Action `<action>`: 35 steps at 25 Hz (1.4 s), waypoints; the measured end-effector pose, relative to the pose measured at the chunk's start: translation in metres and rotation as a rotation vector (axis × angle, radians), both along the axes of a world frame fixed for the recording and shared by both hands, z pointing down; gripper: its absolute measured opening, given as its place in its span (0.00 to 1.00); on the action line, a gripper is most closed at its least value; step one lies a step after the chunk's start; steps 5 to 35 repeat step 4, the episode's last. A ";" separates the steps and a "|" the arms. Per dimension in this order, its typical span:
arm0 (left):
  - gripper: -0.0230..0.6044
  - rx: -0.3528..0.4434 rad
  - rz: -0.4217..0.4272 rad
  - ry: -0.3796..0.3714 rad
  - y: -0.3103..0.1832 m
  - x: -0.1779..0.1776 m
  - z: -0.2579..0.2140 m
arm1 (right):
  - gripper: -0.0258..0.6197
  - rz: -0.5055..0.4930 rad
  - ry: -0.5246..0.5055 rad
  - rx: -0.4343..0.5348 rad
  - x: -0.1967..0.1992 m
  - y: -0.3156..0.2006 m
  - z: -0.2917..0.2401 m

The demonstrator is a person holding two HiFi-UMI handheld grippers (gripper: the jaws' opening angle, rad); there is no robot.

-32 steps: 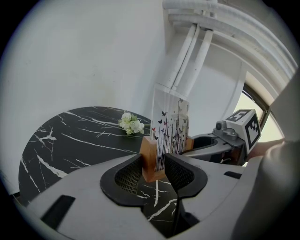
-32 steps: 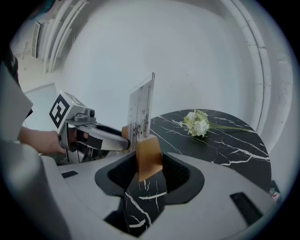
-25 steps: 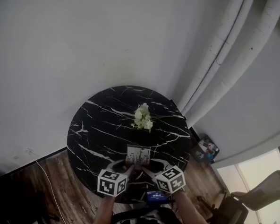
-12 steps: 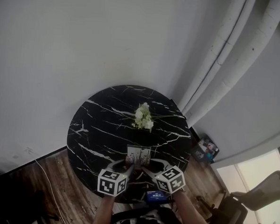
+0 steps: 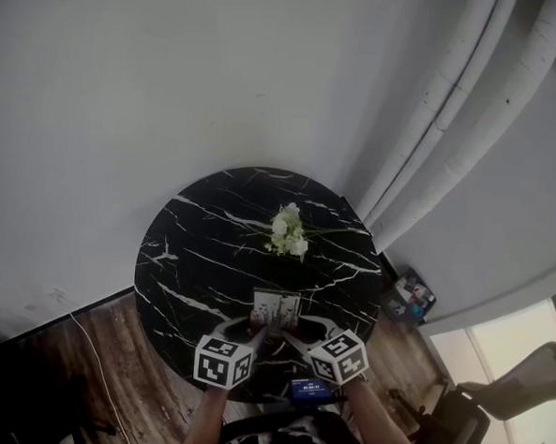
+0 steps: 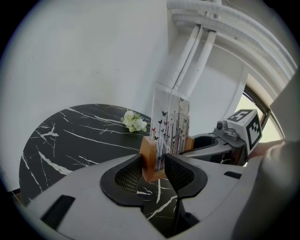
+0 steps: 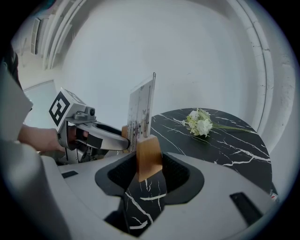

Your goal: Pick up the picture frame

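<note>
Wooden-footed picture frame upright at table's near edge, pinched at opposite ends by closed jaws of left gripper and right gripper.

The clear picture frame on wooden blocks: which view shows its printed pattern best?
The left gripper view: the clear picture frame faces it, butterflies visible. The right gripper view shows it nearly edge-on; the head view shows it small.

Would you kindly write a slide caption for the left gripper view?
Left gripper closed on the wooden base of the picture frame; white flowers lie on the black marble table behind.
</note>
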State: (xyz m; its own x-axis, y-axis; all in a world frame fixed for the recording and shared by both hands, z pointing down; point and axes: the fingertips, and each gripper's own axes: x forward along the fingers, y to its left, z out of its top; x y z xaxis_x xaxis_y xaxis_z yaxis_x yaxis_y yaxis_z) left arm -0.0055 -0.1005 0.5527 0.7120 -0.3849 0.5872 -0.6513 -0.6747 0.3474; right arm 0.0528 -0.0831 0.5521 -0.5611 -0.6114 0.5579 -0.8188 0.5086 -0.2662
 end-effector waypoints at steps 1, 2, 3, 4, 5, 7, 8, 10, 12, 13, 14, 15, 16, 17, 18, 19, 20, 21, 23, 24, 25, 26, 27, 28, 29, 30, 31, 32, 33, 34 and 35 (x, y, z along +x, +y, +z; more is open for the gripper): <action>0.29 -0.001 -0.002 0.000 0.000 -0.001 0.000 | 0.30 -0.001 0.000 -0.001 -0.001 0.000 0.000; 0.29 -0.002 -0.004 0.000 0.000 -0.002 0.000 | 0.30 -0.001 0.000 -0.001 -0.001 0.000 0.000; 0.29 -0.002 -0.006 0.000 0.000 -0.002 0.000 | 0.30 -0.002 0.000 -0.001 -0.002 0.000 0.000; 0.29 -0.002 -0.008 0.001 0.000 -0.003 0.000 | 0.30 -0.002 -0.001 -0.001 -0.003 0.000 -0.001; 0.29 -0.002 -0.008 0.001 0.000 -0.003 0.000 | 0.30 -0.002 -0.001 -0.001 -0.003 0.000 -0.001; 0.29 -0.002 -0.008 0.001 0.000 -0.003 0.000 | 0.30 -0.002 -0.001 -0.001 -0.003 0.000 -0.001; 0.29 -0.002 -0.008 0.001 0.000 -0.003 0.000 | 0.30 -0.002 -0.001 -0.001 -0.003 0.000 -0.001; 0.29 -0.002 -0.008 0.001 0.000 -0.003 0.000 | 0.30 -0.002 -0.001 -0.001 -0.003 0.000 -0.001; 0.29 -0.002 -0.008 0.001 0.000 -0.003 0.000 | 0.30 -0.002 -0.001 -0.001 -0.003 0.000 -0.001; 0.29 -0.002 -0.008 0.001 0.000 -0.003 0.000 | 0.30 -0.002 -0.001 -0.001 -0.003 0.000 -0.001; 0.29 -0.002 -0.008 0.001 0.000 -0.003 0.000 | 0.30 -0.002 -0.001 -0.001 -0.003 0.000 -0.001; 0.29 -0.002 -0.008 0.001 0.000 -0.003 0.000 | 0.30 -0.002 -0.001 -0.001 -0.003 0.000 -0.001; 0.29 -0.002 -0.008 0.001 0.000 -0.003 0.000 | 0.30 -0.002 -0.001 -0.001 -0.003 0.000 -0.001; 0.29 -0.002 -0.008 0.001 0.000 -0.003 0.000 | 0.30 -0.002 -0.001 -0.001 -0.003 0.000 -0.001; 0.29 -0.002 -0.008 0.001 0.000 -0.003 0.000 | 0.30 -0.002 -0.001 -0.001 -0.003 0.000 -0.001; 0.29 -0.002 -0.008 0.001 0.000 -0.003 0.000 | 0.30 -0.002 -0.001 -0.001 -0.003 0.000 -0.001; 0.29 -0.002 -0.008 0.001 0.000 -0.003 0.000 | 0.30 -0.002 -0.001 -0.001 -0.003 0.000 -0.001; 0.29 -0.002 -0.008 0.001 0.000 -0.003 0.000 | 0.30 -0.002 -0.001 -0.001 -0.003 0.000 -0.001; 0.29 -0.002 -0.008 0.001 0.000 -0.003 0.000 | 0.30 -0.002 -0.001 -0.001 -0.003 0.000 -0.001; 0.29 -0.002 -0.008 0.001 0.000 -0.003 0.000 | 0.30 -0.002 -0.001 -0.001 -0.003 0.000 -0.001; 0.29 -0.002 -0.008 0.001 0.000 -0.003 0.000 | 0.30 -0.002 -0.001 -0.001 -0.003 0.000 -0.001; 0.29 -0.002 -0.008 0.001 0.000 -0.003 0.000 | 0.30 -0.002 -0.001 -0.001 -0.003 0.000 -0.001; 0.29 -0.002 -0.008 0.001 0.000 -0.003 0.000 | 0.30 -0.002 -0.001 -0.001 -0.003 0.000 -0.001; 0.29 -0.002 -0.008 0.001 0.000 -0.003 0.000 | 0.30 -0.002 -0.001 -0.001 -0.003 0.000 -0.001; 0.29 -0.002 -0.008 0.001 0.000 -0.003 0.000 | 0.30 -0.002 -0.001 -0.001 -0.003 0.000 -0.001; 0.29 -0.002 -0.008 0.001 0.000 -0.003 0.000 | 0.30 -0.002 -0.001 -0.001 -0.003 0.000 -0.001; 0.29 -0.002 -0.008 0.001 0.000 -0.003 0.000 | 0.30 -0.002 -0.001 -0.001 -0.003 0.000 -0.001; 0.29 -0.002 -0.008 0.001 0.000 -0.003 0.000 | 0.30 -0.002 -0.001 -0.001 -0.003 0.000 -0.001; 0.29 -0.002 -0.008 0.001 0.000 -0.003 0.000 | 0.30 -0.002 -0.001 -0.001 -0.003 0.000 -0.001; 0.29 -0.002 -0.008 0.001 0.000 -0.003 0.000 | 0.30 -0.002 -0.001 -0.001 -0.003 0.000 -0.001; 0.29 -0.002 -0.008 0.001 0.000 -0.003 0.000 | 0.30 -0.002 -0.001 -0.001 -0.003 0.000 -0.001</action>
